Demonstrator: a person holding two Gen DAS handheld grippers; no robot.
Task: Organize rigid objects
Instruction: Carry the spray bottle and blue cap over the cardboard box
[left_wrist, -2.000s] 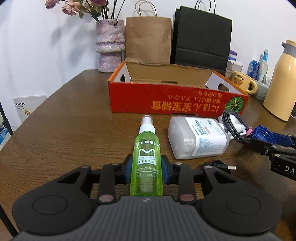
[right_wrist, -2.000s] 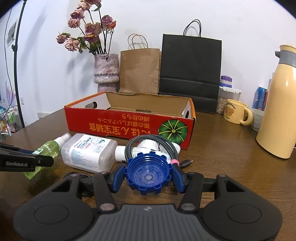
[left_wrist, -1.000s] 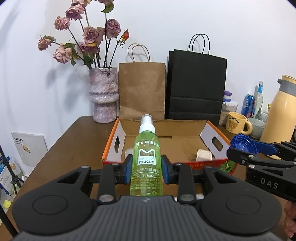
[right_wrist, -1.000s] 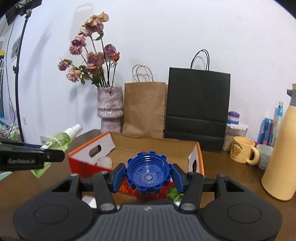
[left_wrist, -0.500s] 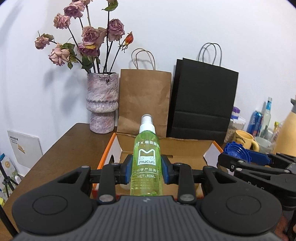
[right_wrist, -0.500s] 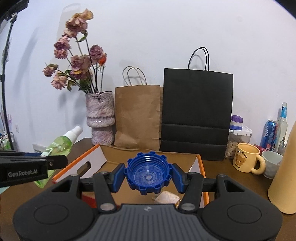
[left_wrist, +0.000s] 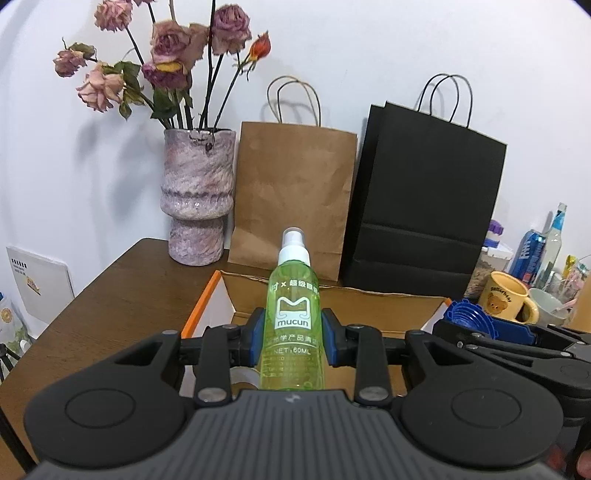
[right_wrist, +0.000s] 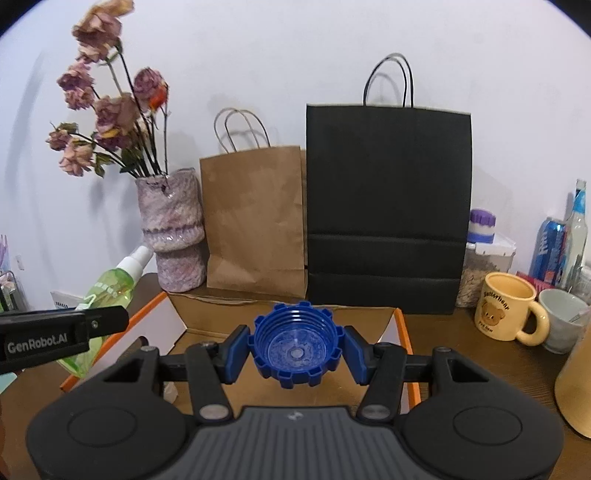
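My left gripper (left_wrist: 292, 341) is shut on a green spray bottle (left_wrist: 293, 314) with a white nozzle and holds it over the left part of the open orange cardboard box (left_wrist: 207, 299). The bottle also shows in the right wrist view (right_wrist: 110, 291). My right gripper (right_wrist: 295, 349) is shut on a blue toothed plastic cap (right_wrist: 295, 343), open side toward the camera, above the box's right part (right_wrist: 400, 325). The cap also shows in the left wrist view (left_wrist: 469, 319), to the right of the bottle.
Behind the box stand a purple vase with dried roses (left_wrist: 197, 199), a brown paper bag (left_wrist: 291, 199) and a black paper bag (left_wrist: 424, 206). To the right are a yellow bear mug (right_wrist: 504, 312), a white cup (right_wrist: 561, 319), cans and bottles (right_wrist: 554, 251), and a cream thermos (right_wrist: 576, 387).
Both grippers rose from the table with their objects and moved forward over the box. The bags and vase loom closer now.
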